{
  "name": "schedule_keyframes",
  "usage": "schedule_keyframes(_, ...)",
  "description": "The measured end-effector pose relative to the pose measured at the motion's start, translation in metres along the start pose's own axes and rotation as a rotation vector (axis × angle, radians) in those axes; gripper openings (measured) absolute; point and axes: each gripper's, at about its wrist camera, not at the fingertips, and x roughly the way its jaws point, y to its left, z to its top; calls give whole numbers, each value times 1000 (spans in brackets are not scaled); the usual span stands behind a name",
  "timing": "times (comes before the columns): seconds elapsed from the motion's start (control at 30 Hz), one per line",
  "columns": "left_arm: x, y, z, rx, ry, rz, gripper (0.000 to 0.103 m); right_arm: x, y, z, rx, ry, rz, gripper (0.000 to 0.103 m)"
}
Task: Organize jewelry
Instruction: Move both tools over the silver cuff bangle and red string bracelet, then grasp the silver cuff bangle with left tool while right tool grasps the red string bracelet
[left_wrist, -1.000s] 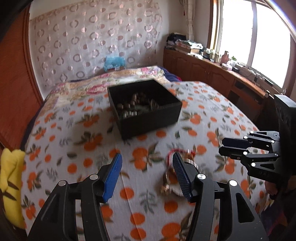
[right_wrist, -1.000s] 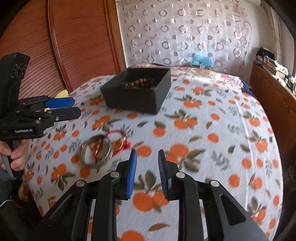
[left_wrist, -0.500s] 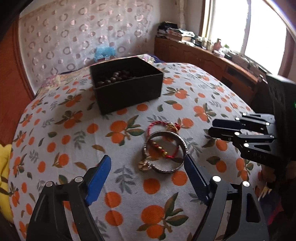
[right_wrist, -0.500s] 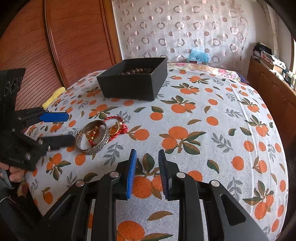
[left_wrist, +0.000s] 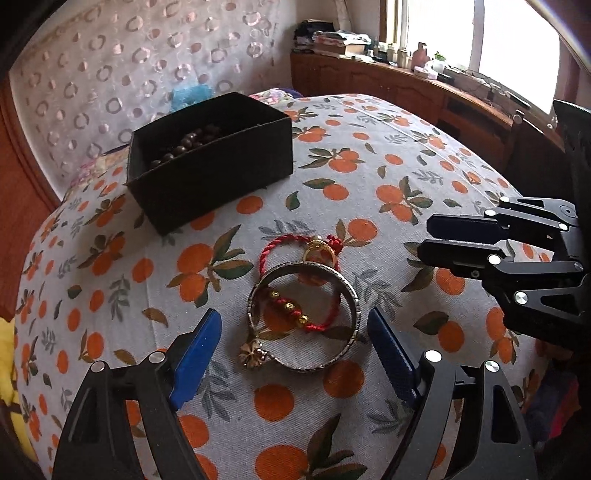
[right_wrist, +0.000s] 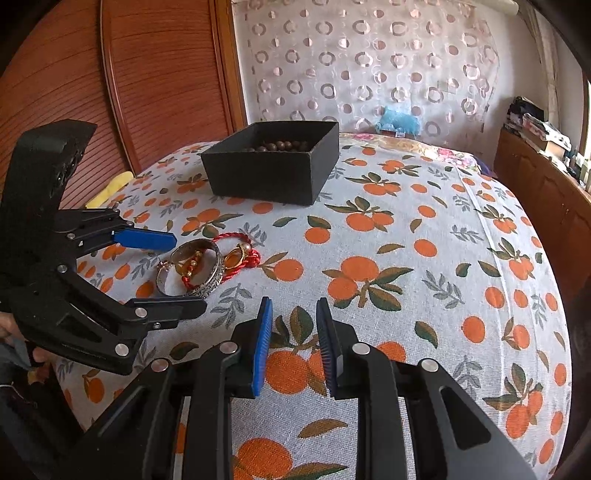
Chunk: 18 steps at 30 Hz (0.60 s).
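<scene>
A silver bangle lies on the orange-print cloth, with a red cord bracelet with gold beads inside it, gold rings just beyond and a small gold flower piece at its near edge. My left gripper is open wide, its blue pads either side of the bangle, just short of it. The pile also shows in the right wrist view. My right gripper is empty, its pads a narrow gap apart, to the right of the pile. A black box with brown beads stands behind.
The black box also shows in the right wrist view. A wooden headboard and patterned curtain lie behind the bed. A wooden cabinet runs under the window on the right. A yellow cloth hangs at the left edge.
My left gripper has opened wider and moved forward and down, so the bangle now sits between its pads. The right gripper has stayed almost still with its narrow gap.
</scene>
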Motion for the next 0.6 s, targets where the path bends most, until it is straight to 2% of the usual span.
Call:
schedule_keyframes(0.03,-1,0,0,0,-6,0,70,0,-1,0,-1,1,1,26)
schedule_keyframes(0.07,-2,1,-1,-3,-11,-4,57,0,-1,0,-1,2,3,27)
schedule_keyframes(0.17,-12,5,-3,-40,-50,26,56,0,0,0,-2,7,5,27)
schedule_keyframes(0.37,-45,22,-13,-116,-122,1,56,3,-1,1,10,16,5,27)
schedule_keyframes(0.6,-68,46,-22,-185,-167,1,56,8,-2,2,13,40,5,26)
